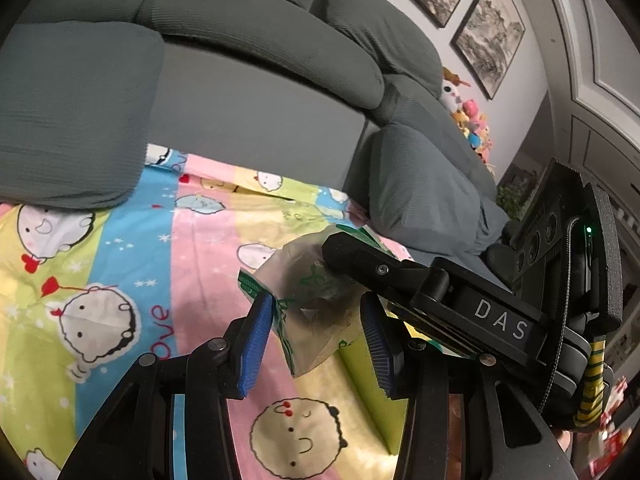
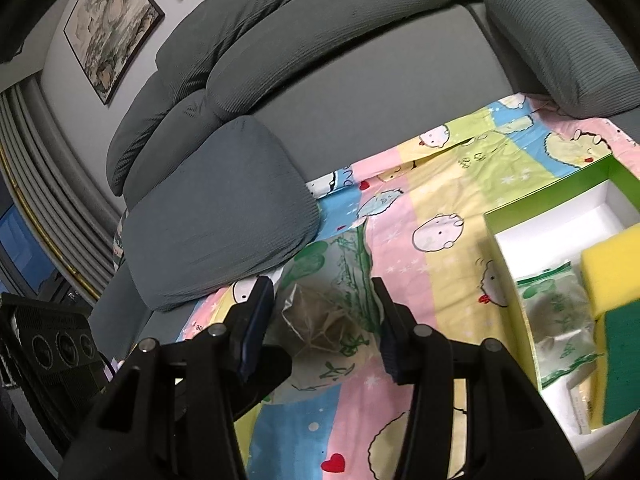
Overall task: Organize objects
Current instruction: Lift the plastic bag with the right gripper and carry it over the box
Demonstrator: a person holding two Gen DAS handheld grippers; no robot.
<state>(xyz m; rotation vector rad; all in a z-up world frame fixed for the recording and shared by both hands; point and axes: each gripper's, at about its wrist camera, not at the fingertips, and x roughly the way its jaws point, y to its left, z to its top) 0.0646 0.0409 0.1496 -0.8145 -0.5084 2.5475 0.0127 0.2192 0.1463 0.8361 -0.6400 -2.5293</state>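
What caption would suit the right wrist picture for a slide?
Open right gripper poised around a clear packet on a cartoon blanket, beside a green box holding a sponge.

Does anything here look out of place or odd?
Yes. One crumpled clear plastic packet with green print lies loose on the cartoon-print sheet, while a similar packet already lies inside the green-rimmed white box. Both grippers frame the loose packet, jaws open.

Sheet point(image 2: 400, 216) covers the sofa point(image 2: 360, 92) seat; pouch point(image 2: 332, 320) lies on it near its left edge, just before a cushion point(image 2: 216, 212), box point(image 2: 516, 216) at its right edge holding a second pouch point(image 2: 560, 320) and a sponge point(image 2: 612, 280).
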